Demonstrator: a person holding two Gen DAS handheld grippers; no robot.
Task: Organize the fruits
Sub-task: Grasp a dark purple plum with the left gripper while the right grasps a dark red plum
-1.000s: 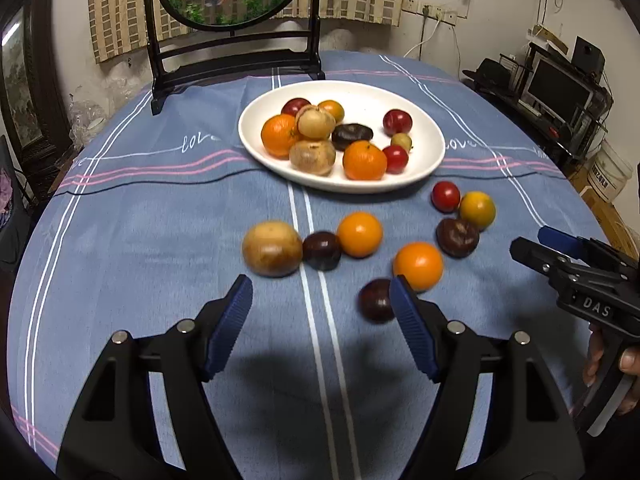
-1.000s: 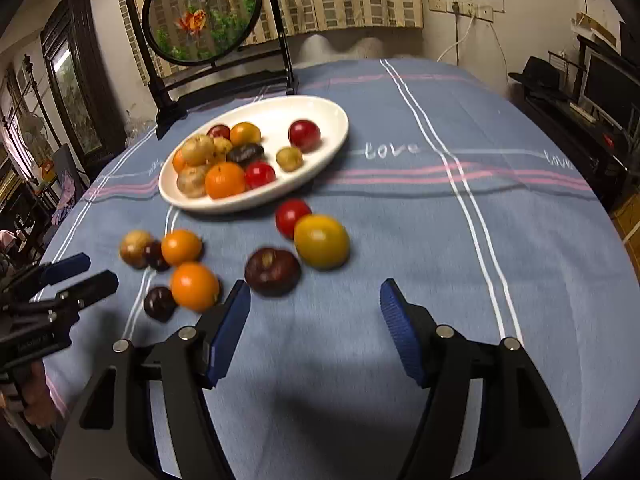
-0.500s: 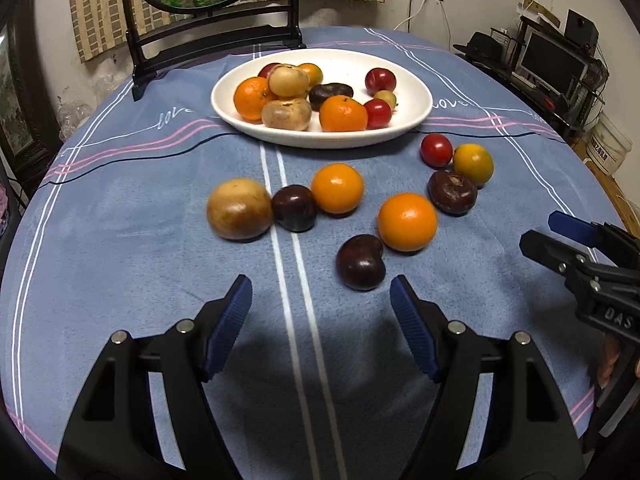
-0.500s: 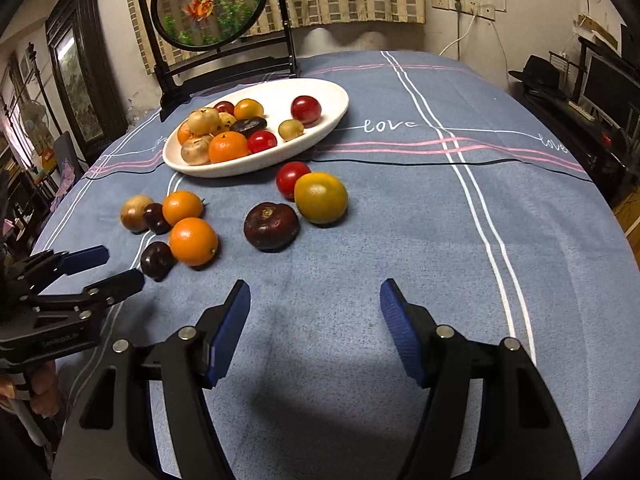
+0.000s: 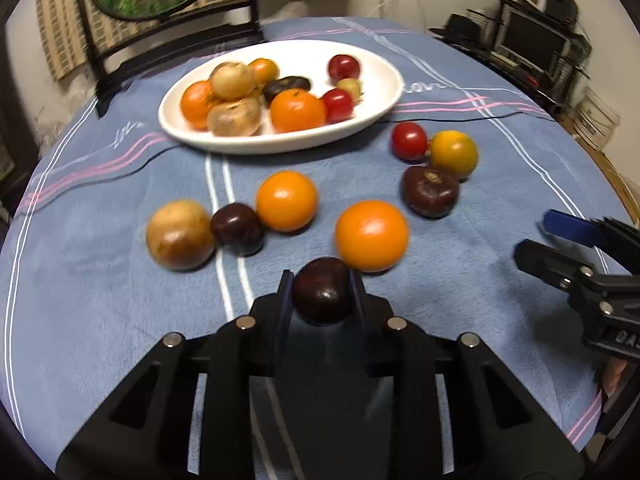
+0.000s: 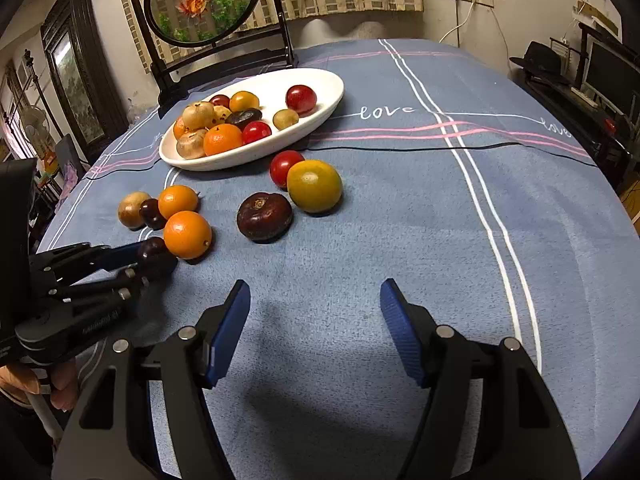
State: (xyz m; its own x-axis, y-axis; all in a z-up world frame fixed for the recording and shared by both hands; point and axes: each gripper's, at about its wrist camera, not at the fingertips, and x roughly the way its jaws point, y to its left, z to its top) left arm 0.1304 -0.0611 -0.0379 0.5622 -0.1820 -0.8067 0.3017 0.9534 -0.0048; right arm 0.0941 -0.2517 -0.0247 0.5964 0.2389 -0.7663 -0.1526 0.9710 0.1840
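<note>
- The left gripper (image 5: pixel 322 292) had its fingers pinched on a dark plum (image 5: pixel 322 290), one pad on each side of it.
- That plum sat low over the blue cloth (image 5: pixel 100 300) on the counter; whether it still touched the cloth could not be told, as the fingers hid its underside.
- Just beyond it, an orange (image 5: pixel 372 236) lay touching or nearly touching the plum.
- Further left lay a second orange (image 5: pixel 287 201), a second dark plum (image 5: pixel 237 227) and a tan fruit (image 5: pixel 180 235), the three side by side in a row.
- To the right, a big dark fruit (image 5: pixel 431 191), a yellow-orange fruit (image 5: pixel 454 153) and a red fruit (image 5: pixel 409 141) made a close cluster on the cloth.
- A white dish (image 5: pixel 384 80) stood behind them, holding oranges, tan fruits, red ones and a dark one, piled mostly on its left half.
- The right gripper (image 6: pixel 316 330) hung over bare cloth near the counter's front, its blue-padded fingers (image 6: pixel 230 332) spread apart with nothing between them.
- From the right wrist view, the left gripper (image 6: pixel 154 254) came in from the left edge, its tips at the dark plum (image 6: pixel 151 247) beside the near orange (image 6: pixel 187 234).
- A round fish-painted screen (image 6: pixel 202 0) on a black stand stood at the counter's far edge, behind the dish (image 6: pixel 320 112).
</note>
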